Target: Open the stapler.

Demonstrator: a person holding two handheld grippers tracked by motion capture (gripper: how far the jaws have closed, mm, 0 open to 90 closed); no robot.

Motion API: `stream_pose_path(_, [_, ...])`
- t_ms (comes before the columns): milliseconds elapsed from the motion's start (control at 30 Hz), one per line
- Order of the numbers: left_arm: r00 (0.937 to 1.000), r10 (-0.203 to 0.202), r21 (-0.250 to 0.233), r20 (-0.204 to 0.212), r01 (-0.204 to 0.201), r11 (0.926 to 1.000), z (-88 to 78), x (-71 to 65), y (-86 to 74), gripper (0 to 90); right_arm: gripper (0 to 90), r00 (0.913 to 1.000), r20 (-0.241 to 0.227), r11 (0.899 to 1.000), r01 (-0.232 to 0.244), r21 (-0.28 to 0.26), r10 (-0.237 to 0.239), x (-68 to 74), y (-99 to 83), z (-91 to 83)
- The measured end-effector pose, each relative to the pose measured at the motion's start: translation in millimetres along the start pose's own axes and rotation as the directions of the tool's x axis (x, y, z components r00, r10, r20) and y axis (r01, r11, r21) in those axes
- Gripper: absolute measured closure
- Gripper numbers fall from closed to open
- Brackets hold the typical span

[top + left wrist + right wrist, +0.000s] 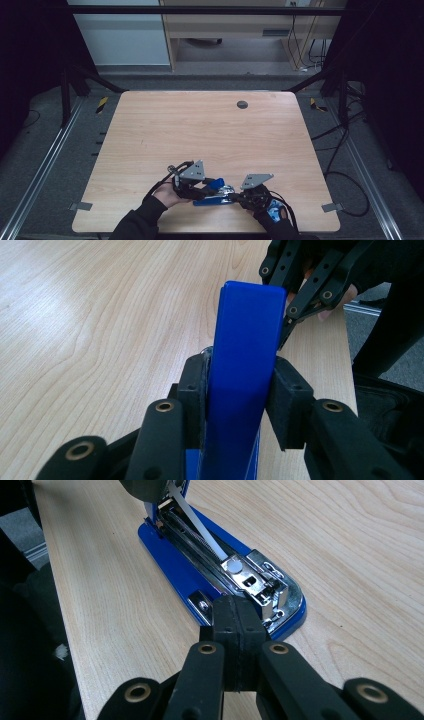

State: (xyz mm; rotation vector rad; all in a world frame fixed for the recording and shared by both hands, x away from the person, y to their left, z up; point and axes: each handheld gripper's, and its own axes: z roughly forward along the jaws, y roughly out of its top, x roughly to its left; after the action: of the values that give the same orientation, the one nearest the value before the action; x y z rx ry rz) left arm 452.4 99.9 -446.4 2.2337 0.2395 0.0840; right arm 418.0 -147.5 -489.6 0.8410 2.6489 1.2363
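Blue stapler (214,196) sits near the tabletop's (200,130) near edge, between both hands. Left claw (240,390) clamps the raised blue lid (245,355); right claw (235,630) pressed shut at the base's front end. Opened: magazine (240,575) exposed, no staples visible. Reloading and closing remain, by my judgement. No readable brand or label.

Your stapler (220,575) is blue and lies flat at the table's near edge. Its lid (242,370) is swung open and stands upright, and its metal magazine (250,580) is exposed.
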Motion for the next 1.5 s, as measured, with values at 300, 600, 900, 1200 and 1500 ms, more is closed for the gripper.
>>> stream_pose_path(300, [1.0, 0.006, -0.004, -0.007, -0.006, 1.0, 1.4, -1.3, -0.5, 63.0, 90.0, 0.9999, 0.007, 1.0, 0.012, 0.017, -0.012, 1.2, 3.1, 0.4])
stream_pose_path(600, [0.9999, 0.009, -0.006, -0.007, -0.009, 0.9999, 2.8, -1.5, -0.6, 63.1, 90.0, 0.9999, 0.0, 0.998, 0.017, -0.058, -0.017, 1.4, 8.3, -9.1])
stream_pose_path(900, [1.0, 0.007, 0.003, -0.002, -0.007, 1.0, 3.4, -0.5, 0.3, 63.1, 90.0, 0.9991, -0.006, 0.991, 0.042, -0.129, -0.043, 0.1, 19.1, -16.8])
stream_pose_path(1200, [1.0, 0.001, 0.011, 0.003, -0.001, 0.9999, 5.6, 0.2, 1.7, 62.9, 90.0, 0.9977, -0.007, 0.979, 0.064, -0.194, -0.067, -1.8, 26.5, -22.3])
stream_pose_path(1500, [1.0, 0.007, 0.027, -0.002, -0.007, 0.9996, 6.5, 0.3, 3.6, 62.9, 90.0, 0.9965, -0.022, 0.98, 0.075, -0.185, -0.08, -2.0, 25.0, -19.6])
